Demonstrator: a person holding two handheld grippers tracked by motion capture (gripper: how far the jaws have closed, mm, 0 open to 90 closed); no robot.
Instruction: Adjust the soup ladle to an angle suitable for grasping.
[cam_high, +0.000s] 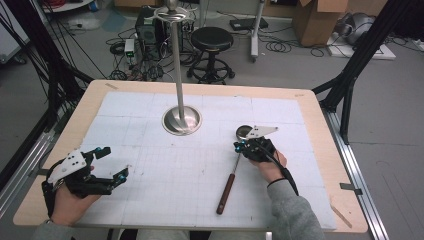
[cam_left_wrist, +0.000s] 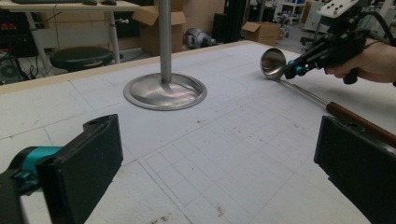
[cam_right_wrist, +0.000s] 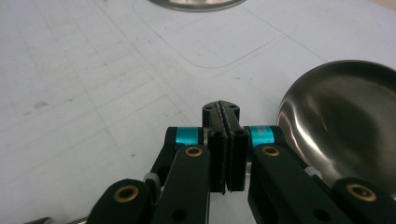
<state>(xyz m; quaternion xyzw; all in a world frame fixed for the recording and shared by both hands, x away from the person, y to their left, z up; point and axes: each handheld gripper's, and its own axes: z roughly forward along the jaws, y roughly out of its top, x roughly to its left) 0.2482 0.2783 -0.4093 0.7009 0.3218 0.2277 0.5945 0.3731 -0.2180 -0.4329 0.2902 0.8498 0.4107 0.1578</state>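
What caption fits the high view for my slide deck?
Right gripper, shut, beside a ladle; left gripper open.

Ladle (cam_high: 233, 167): shiny silver bowl and shaft, reddish-brown wooden handle. Both grippers, left gripper (cam_high: 114, 165) and right gripper (cam_high: 239, 145): black bodies, teal accents, pale grey top plates. Table (cam_high: 320, 130): light wood edge under a white mat (cam_high: 150, 165) with faint grid lines. Stand base (cam_high: 182, 120): polished silver.

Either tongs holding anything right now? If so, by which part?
Left tongs are open and empty. Right tongs are shut beside the ladle bowl; whether they pinch the shaft near the bowl cannot be told.
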